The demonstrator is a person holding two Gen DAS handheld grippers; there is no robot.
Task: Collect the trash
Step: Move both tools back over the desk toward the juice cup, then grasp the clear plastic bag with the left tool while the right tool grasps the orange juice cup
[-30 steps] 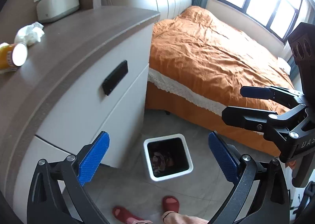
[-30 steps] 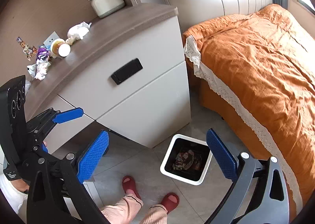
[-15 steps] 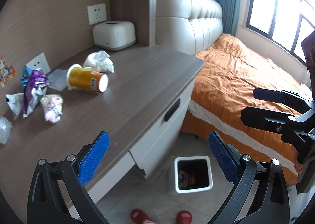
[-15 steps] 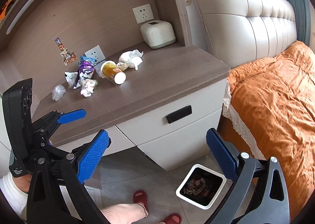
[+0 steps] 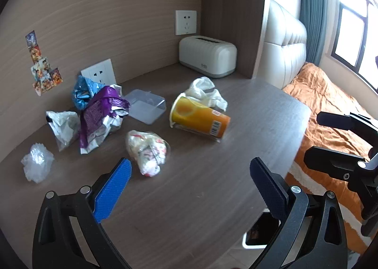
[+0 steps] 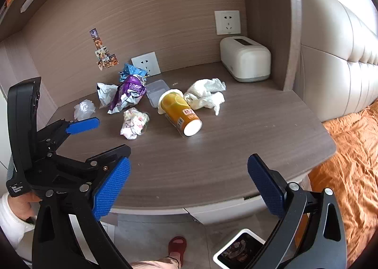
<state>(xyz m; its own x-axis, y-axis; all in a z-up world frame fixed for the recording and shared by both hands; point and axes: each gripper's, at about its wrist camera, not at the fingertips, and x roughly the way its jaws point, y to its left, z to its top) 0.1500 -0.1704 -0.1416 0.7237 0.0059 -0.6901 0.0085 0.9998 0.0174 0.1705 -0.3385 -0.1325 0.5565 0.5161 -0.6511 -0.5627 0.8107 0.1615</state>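
From your left wrist camera, the view has risen since a second ago: then it looked down the drawer front at the trash bin, now it looks across the desk top [image 5: 212, 186]. Your left gripper [image 5: 190, 182] hangs over the near part of the desk, jaws spread wide and empty. Just beyond its left pad lies a crumpled printed wrapper [image 5: 147, 148]. Further back lie an orange cup [image 5: 199, 116] on its side, a white tissue wad [image 5: 205, 90] touching the cup's rim, a purple wrapper [image 5: 101, 113], a blue wrapper [image 5: 83, 88], a clear plastic lid [image 5: 145, 106], a silver wrapper [image 5: 62, 127] and a clear plastic ball [image 5: 36, 161]. A white tissue box [image 5: 208, 59] stands at the back wall. Your right gripper [image 5: 330, 141] shows at the right edge, over the orange bed [image 5: 326, 98]. The trash bin [image 5: 262, 233] is mostly hidden behind the desk edge and your right finger.

From your right wrist camera, the same lift shows: the desk now fills the middle. Your right gripper [image 6: 189, 188] is released, holding nothing, short of the desk's front edge. The left gripper [image 6: 104, 134] sits at the left, open too, in a hand [image 6: 22, 202] with a white sleeve. The bin [image 6: 238, 251] is on the floor below, partly cut off by your finger, with trash inside that is too small to make out. A red slipper [image 6: 177, 245] shows beside it.
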